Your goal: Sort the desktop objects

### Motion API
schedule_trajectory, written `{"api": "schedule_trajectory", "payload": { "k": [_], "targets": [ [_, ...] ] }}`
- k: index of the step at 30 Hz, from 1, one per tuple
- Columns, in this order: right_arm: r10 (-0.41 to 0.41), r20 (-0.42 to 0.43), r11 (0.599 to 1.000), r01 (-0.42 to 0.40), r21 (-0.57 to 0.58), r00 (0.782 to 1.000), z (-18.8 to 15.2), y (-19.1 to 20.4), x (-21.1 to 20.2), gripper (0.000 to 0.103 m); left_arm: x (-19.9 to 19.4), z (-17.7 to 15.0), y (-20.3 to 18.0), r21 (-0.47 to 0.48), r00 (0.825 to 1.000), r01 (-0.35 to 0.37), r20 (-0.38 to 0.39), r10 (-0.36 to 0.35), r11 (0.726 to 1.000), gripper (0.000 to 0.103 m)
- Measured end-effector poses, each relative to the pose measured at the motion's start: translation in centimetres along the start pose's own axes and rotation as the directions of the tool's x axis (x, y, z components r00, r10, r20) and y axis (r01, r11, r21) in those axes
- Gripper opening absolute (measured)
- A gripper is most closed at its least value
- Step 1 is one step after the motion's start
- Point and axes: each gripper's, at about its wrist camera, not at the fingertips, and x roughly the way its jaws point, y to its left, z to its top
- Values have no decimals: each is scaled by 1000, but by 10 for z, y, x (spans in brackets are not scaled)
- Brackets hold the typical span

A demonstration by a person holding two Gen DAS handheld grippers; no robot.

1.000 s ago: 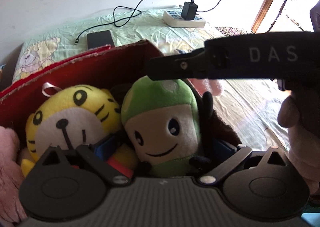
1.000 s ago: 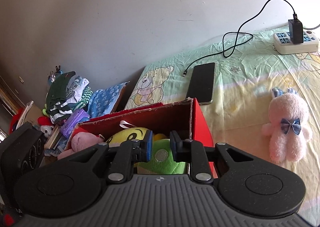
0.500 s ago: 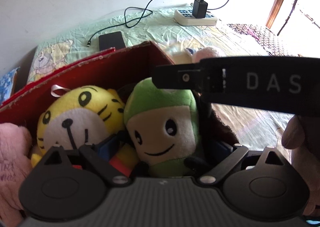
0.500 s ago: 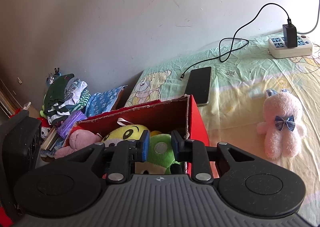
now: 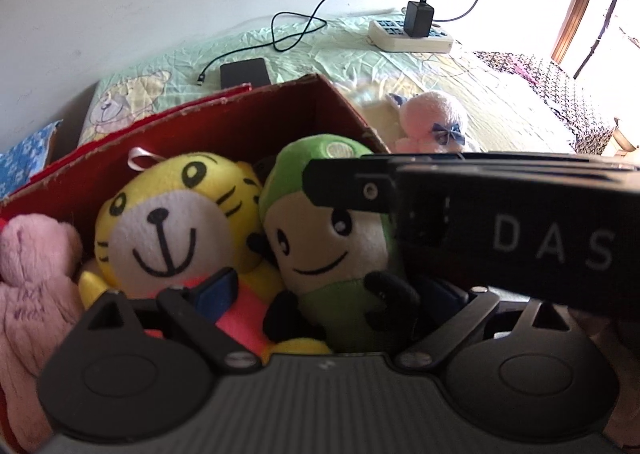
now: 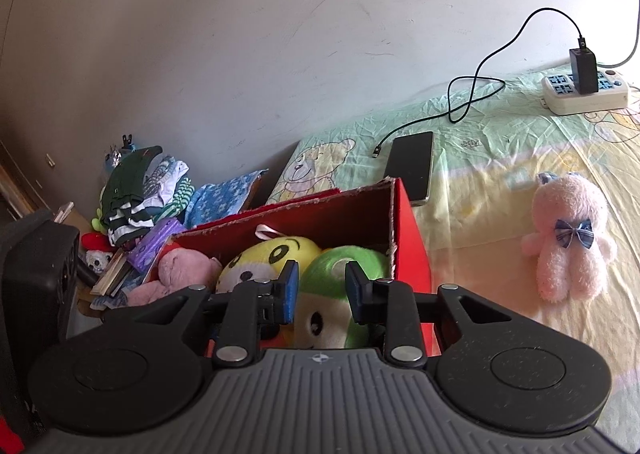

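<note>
Green-capped plush doll with a cream smiling face [image 5: 332,238] is sitting in the open red cardboard box [image 6: 412,250], squeezed against the yellow tiger plush toy [image 5: 172,226] — a pink fuzzy plush toy [image 6: 180,270] is lying at the box's far left end. Right gripper [image 6: 320,290] is hovering over the green cap, jaws opening, pads clear of the plush. Left gripper [image 5: 324,294] is reaching into the box with its jaws standing wide apart around the green doll's body; contact I cannot tell. Outside on the cartoon-print bedsheet [image 6: 500,158] — a pink plush bunny with a blue bow [image 6: 568,242], a black smartphone [image 6: 412,162], a white power strip [image 6: 584,94].
</note>
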Motion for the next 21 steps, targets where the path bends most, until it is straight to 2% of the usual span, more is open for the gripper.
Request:
{"api": "schedule_trajectory", "payload": {
  "k": [10, 21],
  "targets": [
    [-17, -15, 999, 18, 39, 1000, -10, -1, 0, 28, 1, 0, 0, -21, 1000, -1, -1, 1, 1000, 100],
    [-13, 16, 996, 12, 92, 1000, -14, -3, -1, 28, 8, 9, 4, -6, 998, 20, -63, -20, 1000, 102]
  ]
}}
